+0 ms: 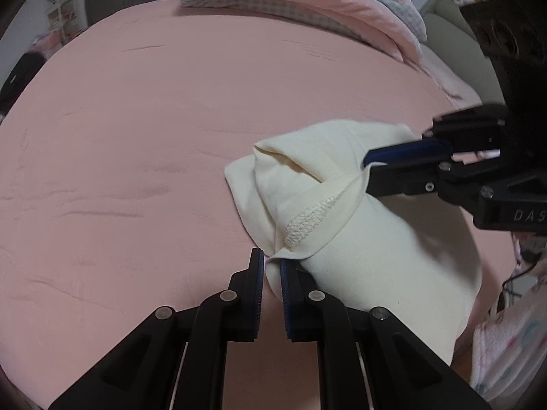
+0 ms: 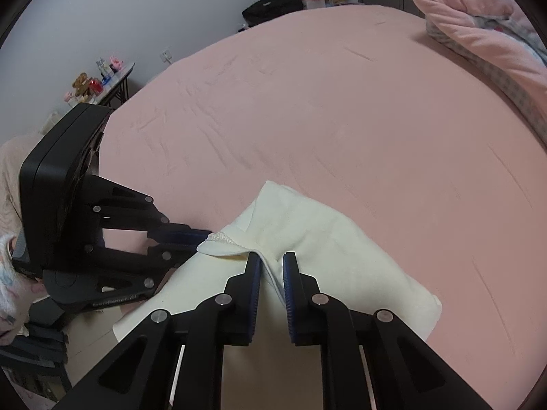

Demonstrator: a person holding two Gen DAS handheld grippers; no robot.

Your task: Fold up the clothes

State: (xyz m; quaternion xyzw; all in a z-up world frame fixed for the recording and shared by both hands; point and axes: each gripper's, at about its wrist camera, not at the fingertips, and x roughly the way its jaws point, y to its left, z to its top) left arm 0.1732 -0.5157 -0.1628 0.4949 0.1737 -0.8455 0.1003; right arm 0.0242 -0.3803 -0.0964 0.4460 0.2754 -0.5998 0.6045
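So the cloth [image 1: 345, 212] is a cream knit piece, bunched up and lifted partly off the pink bed [image 1: 136, 136], with a stitched hem [image 1: 307, 220] running across its near side. The left gripper [image 1: 271, 266] has its jaws nearly together with a corner of the cloth pinched between the blue pads, right at the end of that hem. The right gripper [image 1: 367, 165] comes in from the far right side of the cloth and is clamped on another edge, fabric folding around its tips. From the right wrist view the same deal: the right gripper [image 2: 272, 264] has a thin fold of the cloth [image 2: 324, 249] caught between its narrow jaws, and the left gripper [image 2: 205, 235] sits just to the left of the cloth, biting a lacy-looking corner. The cloth hangs down from both grips toward the near edge of the bed [image 2: 342, 119]. Well beyond the cloth, at the far side, there's a pink blanket [image 1: 307, 3] piled up. Past the far-left edge of the bed, by the wall, a black bag [image 2: 273, 5] and a small table [image 2: 116, 78] with toys.
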